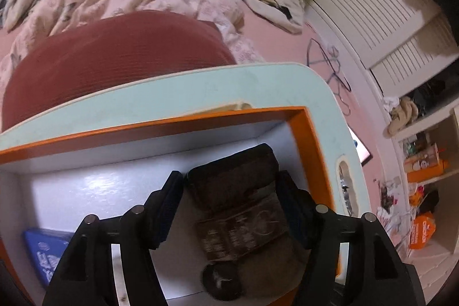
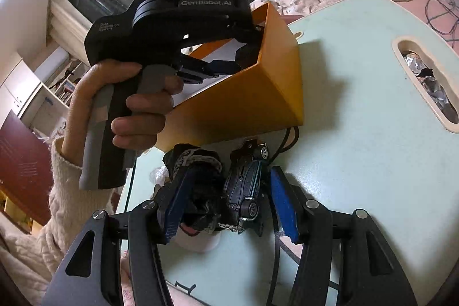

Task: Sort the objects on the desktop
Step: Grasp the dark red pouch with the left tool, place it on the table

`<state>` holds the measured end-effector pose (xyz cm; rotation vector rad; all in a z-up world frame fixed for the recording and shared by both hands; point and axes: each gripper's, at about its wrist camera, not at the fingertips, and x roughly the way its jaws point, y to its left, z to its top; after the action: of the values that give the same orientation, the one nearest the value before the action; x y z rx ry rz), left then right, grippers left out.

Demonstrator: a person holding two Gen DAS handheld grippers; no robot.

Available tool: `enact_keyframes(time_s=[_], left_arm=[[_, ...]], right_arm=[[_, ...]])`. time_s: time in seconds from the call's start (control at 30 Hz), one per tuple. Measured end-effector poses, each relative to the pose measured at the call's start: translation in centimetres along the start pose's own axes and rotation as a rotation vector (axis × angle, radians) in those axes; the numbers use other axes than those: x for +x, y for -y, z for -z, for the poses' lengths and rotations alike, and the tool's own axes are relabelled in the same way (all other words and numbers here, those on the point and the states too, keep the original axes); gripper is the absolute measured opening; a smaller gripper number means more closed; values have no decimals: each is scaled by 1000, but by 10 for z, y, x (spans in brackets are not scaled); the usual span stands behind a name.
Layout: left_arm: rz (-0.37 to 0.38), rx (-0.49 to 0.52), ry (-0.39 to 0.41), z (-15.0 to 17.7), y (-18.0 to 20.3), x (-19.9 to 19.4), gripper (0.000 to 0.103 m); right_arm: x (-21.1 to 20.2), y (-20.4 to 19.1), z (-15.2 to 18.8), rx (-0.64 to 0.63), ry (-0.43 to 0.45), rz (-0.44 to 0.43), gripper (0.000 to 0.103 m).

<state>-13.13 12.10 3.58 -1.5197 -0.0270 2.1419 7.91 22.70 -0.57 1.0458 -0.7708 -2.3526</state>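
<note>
Through the left wrist camera we see our left gripper (image 1: 232,185) inside the orange box (image 1: 312,139) near the table's (image 1: 200,88) far right corner, its pads against both sides of a brown rolled cloth (image 1: 243,208) above the white floor; a blue packet (image 1: 46,248) lies at the box's left edge. Through the right wrist camera our right gripper (image 2: 226,200) stands open around a dark toy car (image 2: 246,185) and a crumpled black wrapper (image 2: 200,191) on the table, just in front of the box, touching neither.

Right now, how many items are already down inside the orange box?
2 visible: a brown rolled cloth between the left gripper fingers near the box's right wall, and a blue packet in the near-left corner of the orange box. The gripper may hide more.
</note>
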Motion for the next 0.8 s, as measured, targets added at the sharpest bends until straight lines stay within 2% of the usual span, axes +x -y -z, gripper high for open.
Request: enact_keyframes(time_s=[0.1,0.2,0.27,0.4,0.53,0.63,0.8], left_arm=[[-15,-29,56,5,-12,-12,64],[13,-40,153,15,-24,-33,62],[70,-63,230,27,-33,-56,62],[181,-88,325,59,-42,-97,62],[212,-67,354,109,-51,-118,62],[222,-71,375,138,-58,-119,56],[201,-117,373,170,-76,-109,56]], right_arm=[[-2,-1,2,-2,1,-2,57],[-1,0,2,-1,3,-3,57],[-2,-1,2,-2,2,-2,57],[-1,-2,0,0,3,-1,57],[0,1,-2,5,4,1,57],[-4,1,-6,6,21,-4,57],[-24,-26,-31,-129,102,14,57]])
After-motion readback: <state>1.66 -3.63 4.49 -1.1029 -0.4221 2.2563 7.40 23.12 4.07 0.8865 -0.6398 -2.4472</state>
